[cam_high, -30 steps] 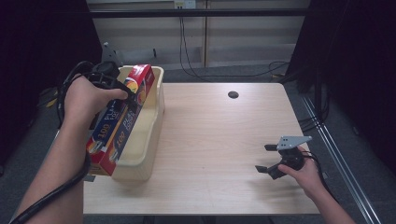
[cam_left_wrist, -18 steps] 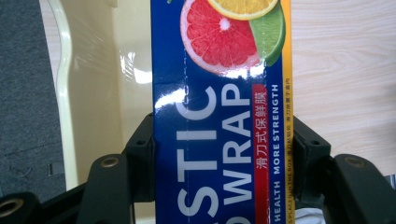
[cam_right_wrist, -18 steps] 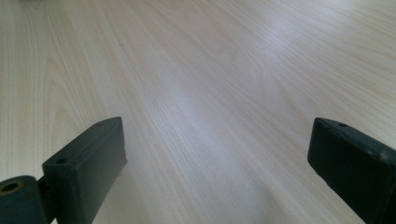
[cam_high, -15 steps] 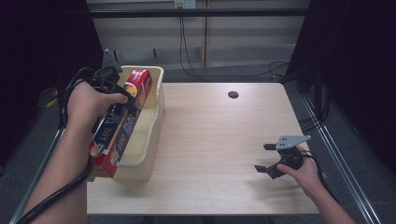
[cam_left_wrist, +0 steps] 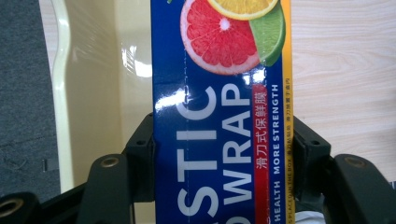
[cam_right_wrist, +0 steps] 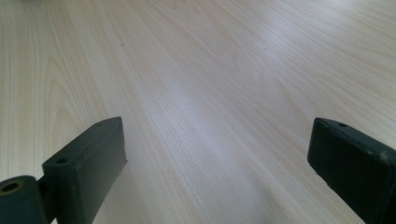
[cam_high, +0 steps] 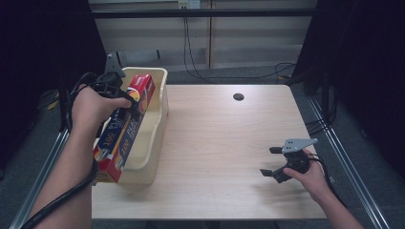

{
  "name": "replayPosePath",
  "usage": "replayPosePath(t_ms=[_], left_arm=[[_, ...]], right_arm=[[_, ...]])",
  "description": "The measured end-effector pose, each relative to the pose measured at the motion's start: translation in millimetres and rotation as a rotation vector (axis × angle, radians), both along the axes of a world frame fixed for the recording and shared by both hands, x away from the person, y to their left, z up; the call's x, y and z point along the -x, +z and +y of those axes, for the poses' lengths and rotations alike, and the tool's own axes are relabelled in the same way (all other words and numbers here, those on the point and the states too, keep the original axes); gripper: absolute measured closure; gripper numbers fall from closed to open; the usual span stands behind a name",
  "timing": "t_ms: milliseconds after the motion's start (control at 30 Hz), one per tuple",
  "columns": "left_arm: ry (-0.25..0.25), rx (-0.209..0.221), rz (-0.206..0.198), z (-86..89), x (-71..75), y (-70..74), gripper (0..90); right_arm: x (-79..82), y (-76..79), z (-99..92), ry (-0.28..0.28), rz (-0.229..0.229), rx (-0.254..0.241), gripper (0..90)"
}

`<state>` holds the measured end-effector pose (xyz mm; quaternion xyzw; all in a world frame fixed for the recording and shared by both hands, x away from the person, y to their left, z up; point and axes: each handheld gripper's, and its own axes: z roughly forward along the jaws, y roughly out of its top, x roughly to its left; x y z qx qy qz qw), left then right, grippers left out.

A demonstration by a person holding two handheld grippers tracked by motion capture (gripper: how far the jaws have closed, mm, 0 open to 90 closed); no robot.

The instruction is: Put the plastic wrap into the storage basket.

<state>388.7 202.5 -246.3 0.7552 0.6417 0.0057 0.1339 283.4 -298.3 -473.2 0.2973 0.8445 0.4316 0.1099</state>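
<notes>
Recording lab: bare wooden table (cam_high: pixel 219 143) with metal side rails (cam_high: pixel 344 157), dark curtains (both sides), loose floor cables (cam_high: pixel 200 62).

A light wood-grain table top (cam_high: pixel 224 143) is seen, with a round dark cable hole (cam_high: pixel 238 97) near its far edge. Black cables (cam_high: pixel 191 52) are draped over the grey floor (cam_high: pixel 248 74) behind the table. Metal rails (cam_high: pixel 341 157) are noted along both sides. Dark curtains (cam_high: pixel 367 71) are hung beyond.
</notes>
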Motion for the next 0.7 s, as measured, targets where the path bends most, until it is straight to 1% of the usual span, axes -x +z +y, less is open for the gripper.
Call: replayPosePath(t_ms=[200,267,300,333,367,400,500,533,567,600,633,667,700], left_arm=[[0.013,0.009,0.021,-2.5,-2.0,-7.4,40.7],[0.01,0.01,0.013,-2.6,-3.1,-10.1,40.7],[0.02,0.017,0.013,-3.5,-3.3,-11.6,40.7],[0.02,0.014,0.021,-3.7,-4.0,-12.3,40.7],[0.027,0.015,0.018,-4.2,-4.1,-13.5,40.6],[0.03,0.016,0.028,-4.6,-4.9,-14.5,40.6],[0.032,0.012,0.026,-5.0,-6.1,-16.4,40.6],[0.045,0.017,0.025,-6.2,-6.2,-17.5,40.6],[0.046,0.023,0.032,-6.4,-6.9,-17.9,40.6],[0.047,0.02,0.03,-6.4,-7.6,-19.2,40.6],[0.05,0.028,0.033,-6.9,-8.0,-20.6,40.6],[0.054,0.023,0.033,-8.2,-8.3,-21.7,40.6],[0.045,0.016,0.034,-8.0,-9.2,-22.9,40.6]], right_arm=[[0.0,0.2,-0.2,0.002,0.006,-0.002,4.1],[0.2,0.0,0.2,0.001,0.003,-0.001,4.1],[0.2,0.0,0.2,0.001,0.003,-0.001,4.1],[0.1,0.0,0.0,0.005,0.003,0.001,4.1],[0.1,-0.1,0.0,0.005,0.001,0.004,4.1],[0.1,-0.2,0.2,0.0,-0.001,0.007,4.1],[-0.1,-0.3,0.3,0.005,0.003,0.003,4.1],[-0.1,-0.3,0.3,0.005,0.003,0.003,4.1],[0.1,-0.3,0.4,0.007,0.005,0.004,4.1],[0.1,-0.3,0.4,0.008,0.006,0.004,4.1],[0.1,-0.3,0.3,0.008,0.003,0.005,4.1],[0.2,-0.2,0.2,0.008,0.003,0.004,4.1],[0.2,-0.1,0.1,0.007,0.003,0.003,4.1]])
